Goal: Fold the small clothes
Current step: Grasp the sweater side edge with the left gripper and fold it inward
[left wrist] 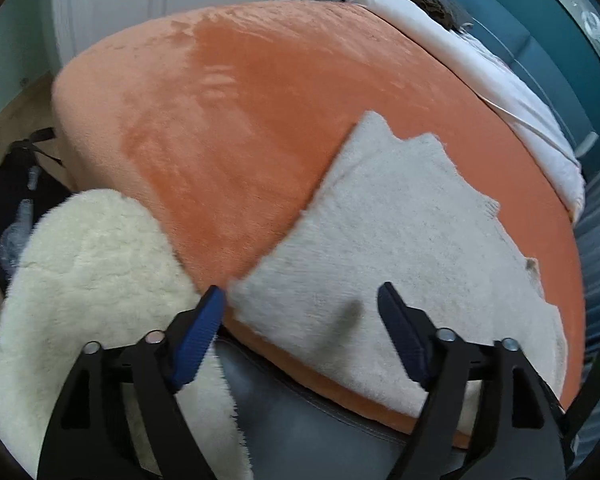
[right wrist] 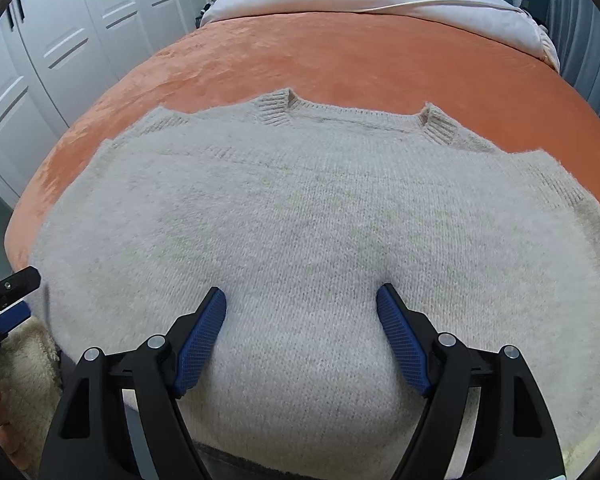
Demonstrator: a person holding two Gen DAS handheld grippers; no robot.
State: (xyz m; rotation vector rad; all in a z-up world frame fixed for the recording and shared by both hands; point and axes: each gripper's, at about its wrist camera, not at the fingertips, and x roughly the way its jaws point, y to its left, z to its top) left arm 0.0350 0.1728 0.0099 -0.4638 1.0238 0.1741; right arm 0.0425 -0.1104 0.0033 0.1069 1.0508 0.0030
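Both claws, left (left wrist: pixel 300 300) and right (right wrist: pixel 300 300), gape wide, empty, over sweater (right wrist: pixel 300 220); only left view shows fleece (left wrist: pixel 92 264).

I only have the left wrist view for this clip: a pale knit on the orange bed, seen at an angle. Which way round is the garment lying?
Observer: In the right wrist view the sweater lies spread flat, ribbed neckline at the far edge, toward the pillows.
Operator: Is the right hand-held gripper holding it?
Observer: No. The right hand-held gripper is open, fingers apart over the near part of the knit.
Operator: What is beyond the bed's left side?
Observer: White wardrobe doors with panel mouldings.
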